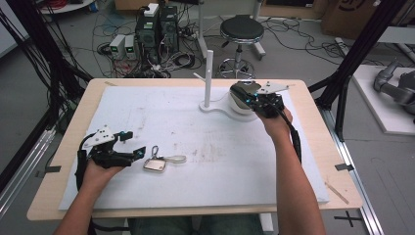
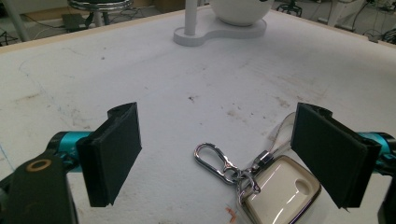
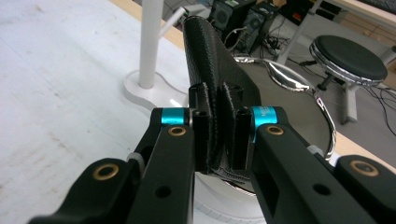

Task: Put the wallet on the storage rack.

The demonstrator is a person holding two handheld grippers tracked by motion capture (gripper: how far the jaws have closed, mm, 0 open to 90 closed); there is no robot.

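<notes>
Right gripper (image 3: 219, 140): jaws pinched nearly shut on a thin black textured flap (image 3: 210, 60), apparently a leather strap or case edge, hard to say which. The flap stands upright out of the jaws, above a white bowl-shaped dish (image 1: 242, 108) with a chrome ring (image 3: 299, 88) just beyond the jaw tips. Clamping low on the flap probably keeps it from flopping while it is lowered into or lifted off the dish. A white post on a flat base (image 1: 208, 81) stands just left of this gripper, apart from it.

Left gripper (image 2: 224, 154): jaws wide apart, holding nothing, resting low over the white mat (image 1: 195, 127). The key fob (image 2: 280, 193), cream with a chrome rim, lies on the mat under the right-hand pad; its carabiner clip (image 2: 215, 161) lies between the pads, touching neither. That open stance looks like a line-up for a grab on the clip or ring.
</notes>
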